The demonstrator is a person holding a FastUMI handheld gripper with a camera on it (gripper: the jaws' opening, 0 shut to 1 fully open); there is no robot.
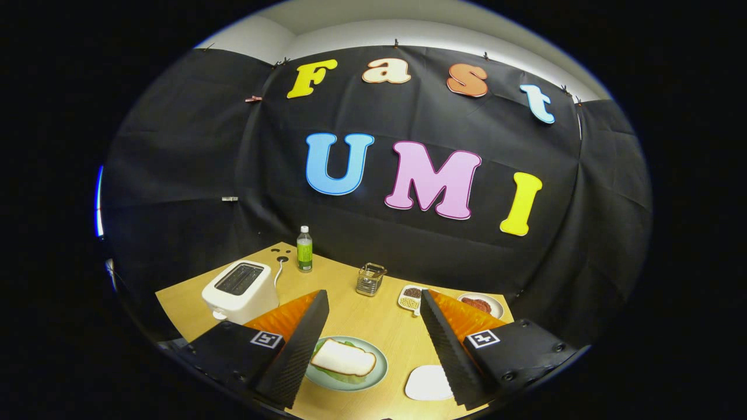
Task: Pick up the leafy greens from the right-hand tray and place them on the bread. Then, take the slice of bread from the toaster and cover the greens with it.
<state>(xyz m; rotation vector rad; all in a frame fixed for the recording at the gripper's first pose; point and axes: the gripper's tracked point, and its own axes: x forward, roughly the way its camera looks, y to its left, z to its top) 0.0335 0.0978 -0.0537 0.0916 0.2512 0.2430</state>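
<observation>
I observe the claw [370,303] held above the desk [362,318] with its two fingers [300,344] spread wide apart and nothing between the pads. Directly below and between the fingers, nearer the left one, I note a pale green plate [379,367] carrying a slice of bread [343,357]; the leafy greens [344,378] show as a green fringe beneath the slice, at its near edge and its left end. The bread lies flat on top of the greens. Just beside the right finger, on bare desk, lies an empty white dish [427,383]. Beyond the left finger stands a white toaster [240,290] with its slots facing up; I cannot tell whether anything remains inside them. Its cord [279,270] runs toward the back of the desk. Beyond the fingertips, near mid-desk, sits a small wire basket [370,279]. To its right, just beyond the right fingertip, I see a white divided tray [409,297] of small dark and yellow items, and a plate [482,304] holding something red. Farthest off, by the black cloth wall [187,175], stands a bottle [304,249] with a green label.
</observation>
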